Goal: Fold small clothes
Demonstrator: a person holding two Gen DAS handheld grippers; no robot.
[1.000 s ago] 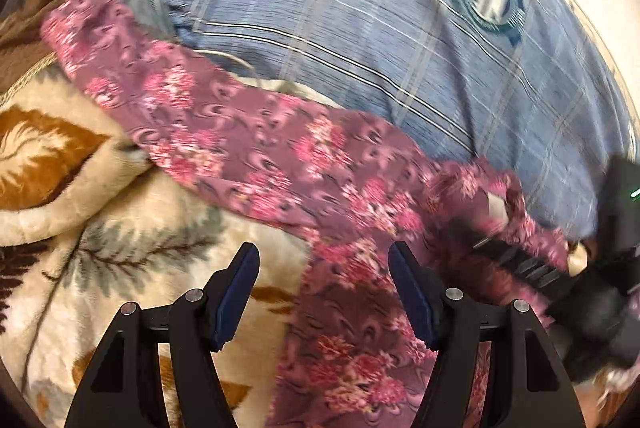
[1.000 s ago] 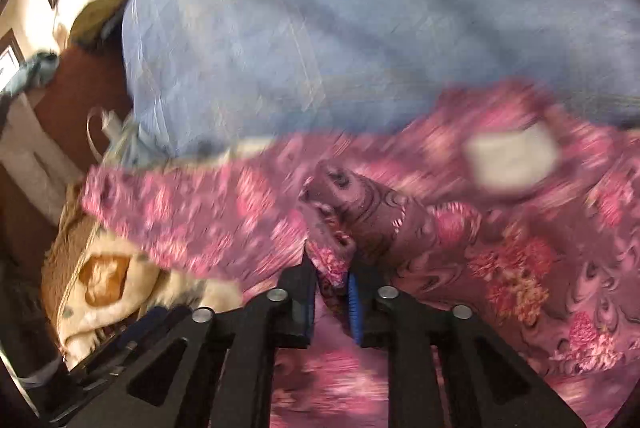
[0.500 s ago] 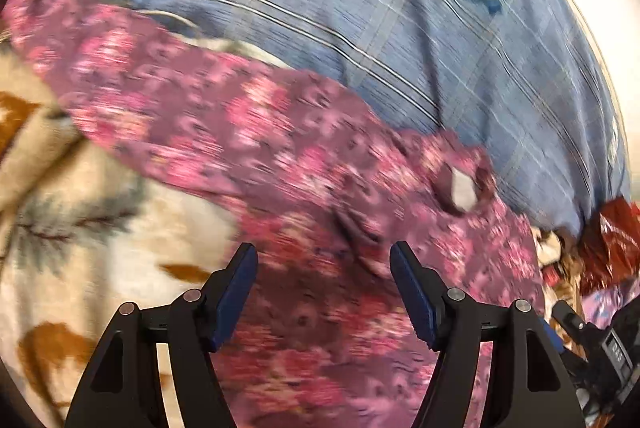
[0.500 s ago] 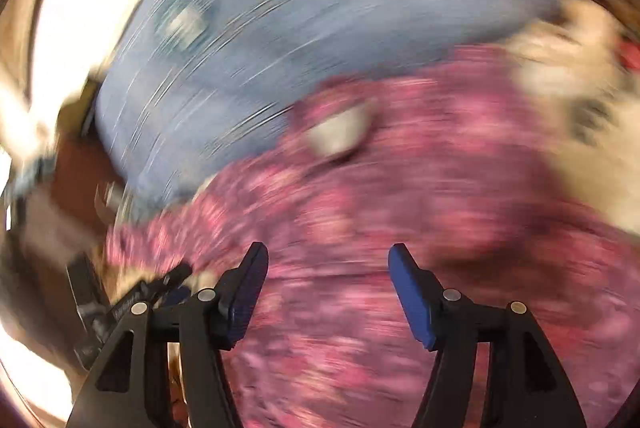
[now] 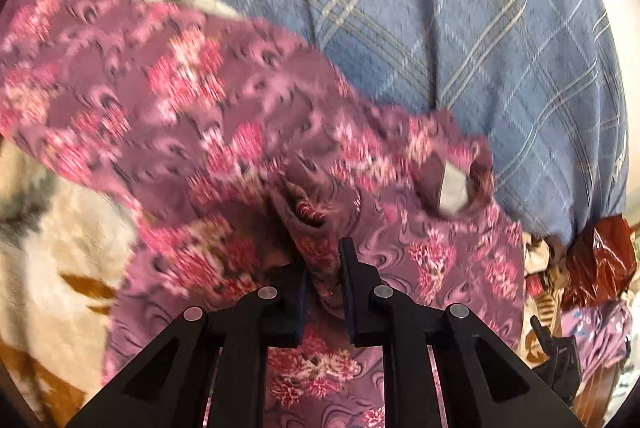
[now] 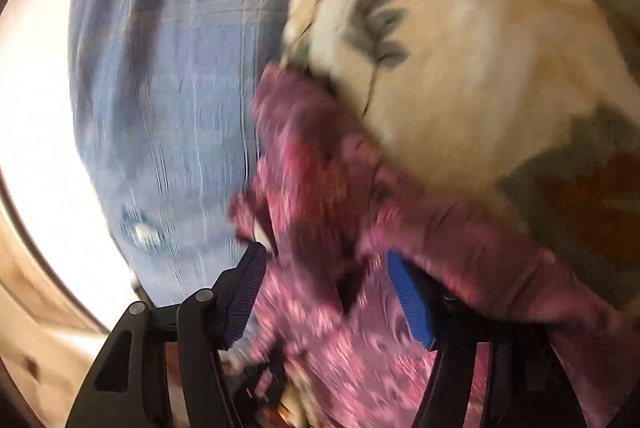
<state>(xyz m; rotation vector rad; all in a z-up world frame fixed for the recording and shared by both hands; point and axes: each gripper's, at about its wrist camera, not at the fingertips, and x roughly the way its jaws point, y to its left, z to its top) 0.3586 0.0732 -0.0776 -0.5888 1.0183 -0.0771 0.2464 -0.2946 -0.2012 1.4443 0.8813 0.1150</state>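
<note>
The floral garment [image 5: 248,116], purple with pink blossoms, lies spread across the bed, its far edge lapping onto the blue plaid pillow [image 5: 460,40] and its near side draped over the cream leaf-print blanket [image 5: 56,252]. A pale label [image 5: 452,184] shows inside the neck opening, toward the pillow side. The left gripper [image 5: 323,280] has its fingers drawn close together with a raised pleat of the cloth pinched between them, near the middle of the garment. In the right wrist view, which is badly blurred, the right gripper [image 6: 328,292] has its fingers spread wide, with bunched floral cloth lying between them but not clamped. Beyond it the blanket rises on one side and the pillow on the other.

The likely trouble is the left pinch: it seems to catch only a small ridge, perhaps a single layer, so lifting could drag the garment askew or let it slip. The soft, uneven bedding beneath may also wrinkle any fold.
</note>
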